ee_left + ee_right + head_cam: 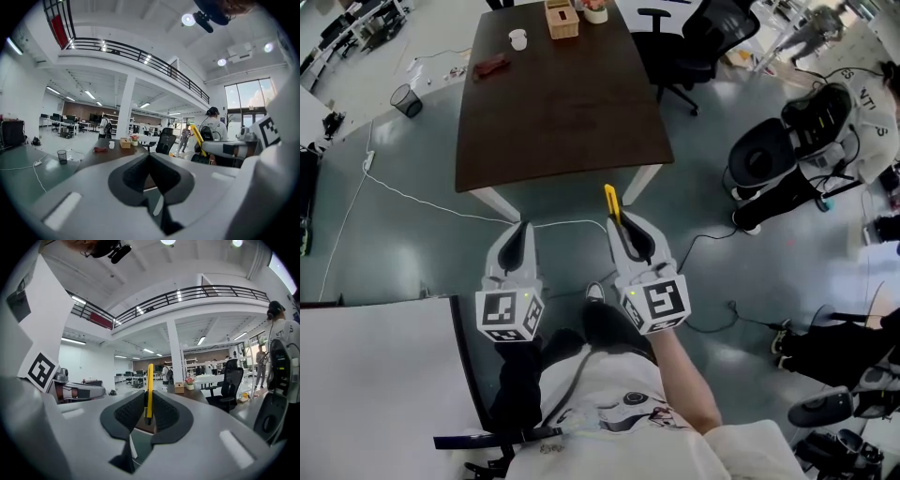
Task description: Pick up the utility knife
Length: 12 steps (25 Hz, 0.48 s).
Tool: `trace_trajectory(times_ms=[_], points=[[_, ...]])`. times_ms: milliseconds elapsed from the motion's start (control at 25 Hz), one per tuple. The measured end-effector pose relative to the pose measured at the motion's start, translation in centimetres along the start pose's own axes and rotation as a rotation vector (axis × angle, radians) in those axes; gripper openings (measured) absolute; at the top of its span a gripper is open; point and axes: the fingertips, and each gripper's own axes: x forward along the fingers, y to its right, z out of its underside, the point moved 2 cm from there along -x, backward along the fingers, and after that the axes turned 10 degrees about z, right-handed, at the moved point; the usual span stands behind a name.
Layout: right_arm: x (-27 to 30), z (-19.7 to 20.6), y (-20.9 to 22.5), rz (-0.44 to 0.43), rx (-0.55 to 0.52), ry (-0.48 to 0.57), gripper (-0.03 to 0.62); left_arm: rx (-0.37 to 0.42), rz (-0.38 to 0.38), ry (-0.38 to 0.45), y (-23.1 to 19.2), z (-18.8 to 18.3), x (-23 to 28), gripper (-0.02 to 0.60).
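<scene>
Both grippers point toward 12 o'clock, side by side. The left gripper (522, 234) has its jaws together, empty. The right gripper (622, 231) clamps a utility knife (611, 203).

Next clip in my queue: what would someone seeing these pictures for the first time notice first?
The slim yellow utility knife catches the eye first. It is clamped in the right tongs, its tip sticking out beyond them, and held in the air just short of the dark brown rectangular table. Beside it, the left tongs are shut and empty.
</scene>
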Motion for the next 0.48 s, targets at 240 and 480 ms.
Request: trace_trajectory(times_ms=[240, 480], points=[[-4.8, 0.9, -3.6, 0.032, -0.007, 0.001, 0.052, -0.014, 0.021, -0.003, 1.6, 1.9, -6.2, -0.002], [-10.4, 1.7, -7.9, 0.032, -0.012, -0.008, 0.052, -0.029, 0.013, -0.017, 3.7, 3.8, -12.4, -0.002]])
